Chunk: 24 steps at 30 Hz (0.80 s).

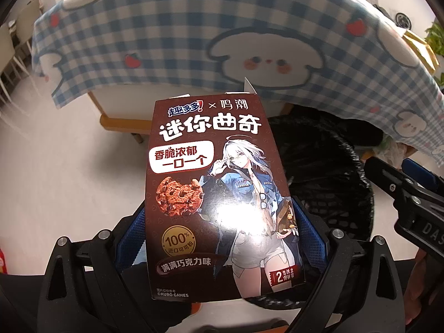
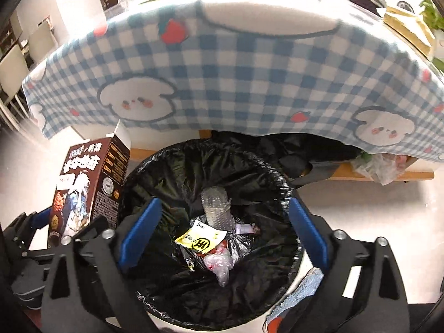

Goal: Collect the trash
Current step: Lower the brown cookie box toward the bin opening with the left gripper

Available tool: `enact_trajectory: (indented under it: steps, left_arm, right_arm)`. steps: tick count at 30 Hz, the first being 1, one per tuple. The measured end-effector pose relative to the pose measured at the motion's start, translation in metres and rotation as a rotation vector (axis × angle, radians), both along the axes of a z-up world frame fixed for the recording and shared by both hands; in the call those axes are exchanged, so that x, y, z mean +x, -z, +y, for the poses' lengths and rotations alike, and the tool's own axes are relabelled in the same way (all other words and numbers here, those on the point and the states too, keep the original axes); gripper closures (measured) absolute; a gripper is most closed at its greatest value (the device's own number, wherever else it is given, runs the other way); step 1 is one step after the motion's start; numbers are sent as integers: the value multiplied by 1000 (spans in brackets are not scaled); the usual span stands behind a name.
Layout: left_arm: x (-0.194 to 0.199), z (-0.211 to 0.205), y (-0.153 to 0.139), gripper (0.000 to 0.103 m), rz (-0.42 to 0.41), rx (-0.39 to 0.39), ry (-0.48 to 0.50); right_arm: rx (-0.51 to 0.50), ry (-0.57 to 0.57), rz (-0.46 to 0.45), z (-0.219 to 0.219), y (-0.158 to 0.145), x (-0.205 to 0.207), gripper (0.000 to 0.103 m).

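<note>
My left gripper (image 1: 220, 222) is shut on a brown cookie box (image 1: 219, 194) with a cartoon figure and a cookie printed on it; its blue pads press the box's two sides. The box (image 2: 83, 186) stands up just left of a bin lined with a black bag (image 2: 277, 177). My right gripper (image 2: 224, 222) hangs open over the bin's mouth with nothing between its blue pads. Inside the bin lie a yellow wrapper (image 2: 199, 240), a silvery crumpled piece (image 2: 216, 205) and clear plastic (image 2: 219, 263). In the left wrist view the bin (image 1: 333, 161) shows behind the box.
A table under a blue checked cloth with bunny faces (image 2: 236, 83) overhangs the bin's far side. A clear plastic bag (image 2: 380, 166) lies by the wooden table base (image 2: 360, 176). Pale chairs (image 2: 14, 66) stand far left. The floor is white.
</note>
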<state>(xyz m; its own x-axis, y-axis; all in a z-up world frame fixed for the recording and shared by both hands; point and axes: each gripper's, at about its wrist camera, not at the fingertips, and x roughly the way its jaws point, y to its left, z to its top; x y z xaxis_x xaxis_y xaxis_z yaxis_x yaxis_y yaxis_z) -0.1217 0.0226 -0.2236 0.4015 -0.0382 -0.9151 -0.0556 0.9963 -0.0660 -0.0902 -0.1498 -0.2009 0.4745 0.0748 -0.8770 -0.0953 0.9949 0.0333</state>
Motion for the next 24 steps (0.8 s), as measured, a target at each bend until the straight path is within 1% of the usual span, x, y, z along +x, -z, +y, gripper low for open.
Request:
enact_trajectory:
  steps: [2, 13, 19, 24]
  left_arm:
    - [3, -9, 0, 11, -1, 1, 20]
    - [13, -50, 2, 11, 8, -3, 91]
    - [15, -68, 3, 11, 1, -3, 119]
    - [19, -79, 4, 10, 2, 14, 151]
  right_arm:
    - [-2, 16, -10, -10, -3, -1, 7]
    - [-21, 94, 3, -59, -1, -1, 7]
    - [-24, 137, 11, -79, 0, 0, 7]
    - [-22, 152, 15, -86, 0, 3, 7]
